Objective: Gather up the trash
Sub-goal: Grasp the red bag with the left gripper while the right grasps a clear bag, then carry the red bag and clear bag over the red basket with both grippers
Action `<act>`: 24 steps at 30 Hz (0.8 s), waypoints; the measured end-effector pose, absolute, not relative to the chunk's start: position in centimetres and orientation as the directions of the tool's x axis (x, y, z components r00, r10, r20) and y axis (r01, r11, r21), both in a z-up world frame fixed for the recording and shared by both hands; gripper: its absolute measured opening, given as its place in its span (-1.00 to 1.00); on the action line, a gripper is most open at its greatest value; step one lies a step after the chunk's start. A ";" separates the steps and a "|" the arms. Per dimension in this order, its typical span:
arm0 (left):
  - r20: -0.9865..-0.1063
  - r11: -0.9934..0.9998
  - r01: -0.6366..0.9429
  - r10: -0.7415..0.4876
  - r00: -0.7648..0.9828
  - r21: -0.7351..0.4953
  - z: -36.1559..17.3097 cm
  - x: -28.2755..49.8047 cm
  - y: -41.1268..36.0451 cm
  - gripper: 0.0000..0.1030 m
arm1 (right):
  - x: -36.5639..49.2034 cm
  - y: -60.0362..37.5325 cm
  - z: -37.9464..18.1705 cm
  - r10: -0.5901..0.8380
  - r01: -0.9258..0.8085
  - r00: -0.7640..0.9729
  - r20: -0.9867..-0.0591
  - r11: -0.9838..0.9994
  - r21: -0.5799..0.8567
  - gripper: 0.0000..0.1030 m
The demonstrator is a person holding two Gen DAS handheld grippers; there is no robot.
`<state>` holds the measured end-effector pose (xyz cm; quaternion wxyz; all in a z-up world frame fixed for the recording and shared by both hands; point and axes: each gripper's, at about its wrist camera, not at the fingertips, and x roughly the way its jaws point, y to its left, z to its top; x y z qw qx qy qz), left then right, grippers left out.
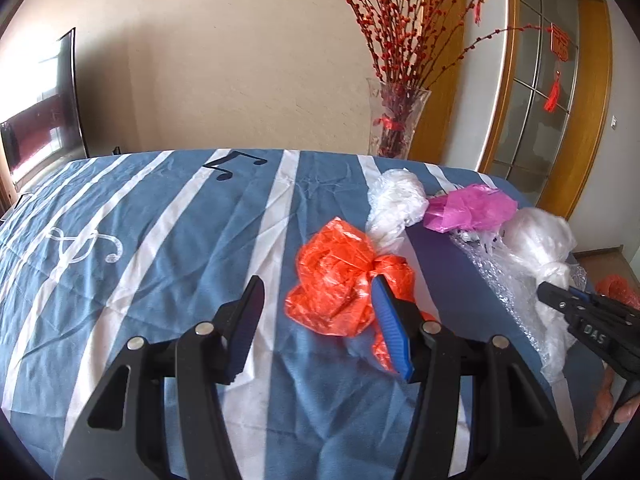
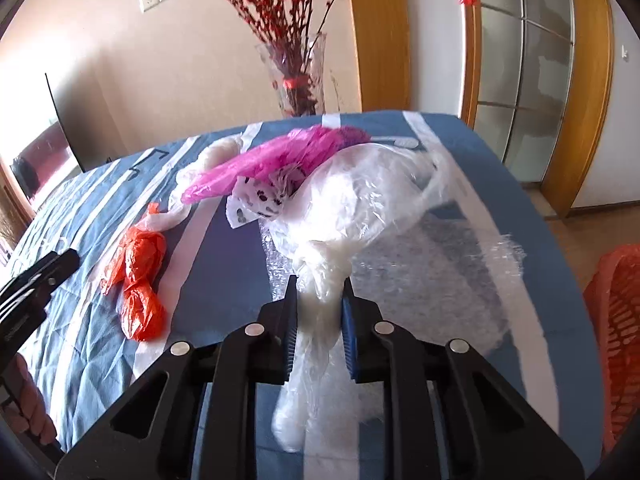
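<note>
My right gripper is shut on the twisted neck of a knotted clear-white plastic bag, which lies on bubble wrap. In the left wrist view the same bag shows with the right gripper at its knot. My left gripper stands open over the cloth. A crumpled orange bag lies just ahead, against its right fingertip, and is not squeezed. A pink bag and a second white bag lie farther back.
The table wears a blue cloth with white stripes. A glass vase of red branches stands behind its far edge. An orange basket sits off the right side, and a television stands at the left.
</note>
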<state>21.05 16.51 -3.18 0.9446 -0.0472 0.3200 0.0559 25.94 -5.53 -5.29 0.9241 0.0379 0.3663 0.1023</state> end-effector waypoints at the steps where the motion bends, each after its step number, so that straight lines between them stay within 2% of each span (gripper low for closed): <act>1: -0.613 0.990 -0.132 0.072 0.787 -0.053 -3.2 21.2 16.3 0.07 | 25.7 -6.1 -5.0 0.217 -0.156 0.718 -0.662 0.976 0.150 -0.62; 11: -0.699 0.993 -0.115 0.076 0.711 -0.009 -5.2 25.2 13.3 0.07 | 23.6 -10.6 -2.9 0.192 -0.096 0.769 -0.610 0.978 0.186 -0.64; 16: -0.743 0.991 -0.123 0.047 0.667 -0.048 -6.3 26.2 13.3 0.05 | 23.4 -11.8 -2.8 0.185 -0.080 0.770 -0.610 0.977 0.196 -0.64; 20: -0.765 0.991 -0.107 0.006 0.643 -0.083 -7.0 26.7 13.1 -0.51 | 23.0 -12.5 -2.8 0.186 -0.074 0.771 -0.609 0.976 0.203 -0.64; 24: -0.749 0.993 -0.087 -0.007 0.663 -0.086 -6.7 26.1 12.8 -0.70 | 22.4 -13.0 -2.5 0.183 -0.070 0.778 -0.601 0.976 0.207 -0.64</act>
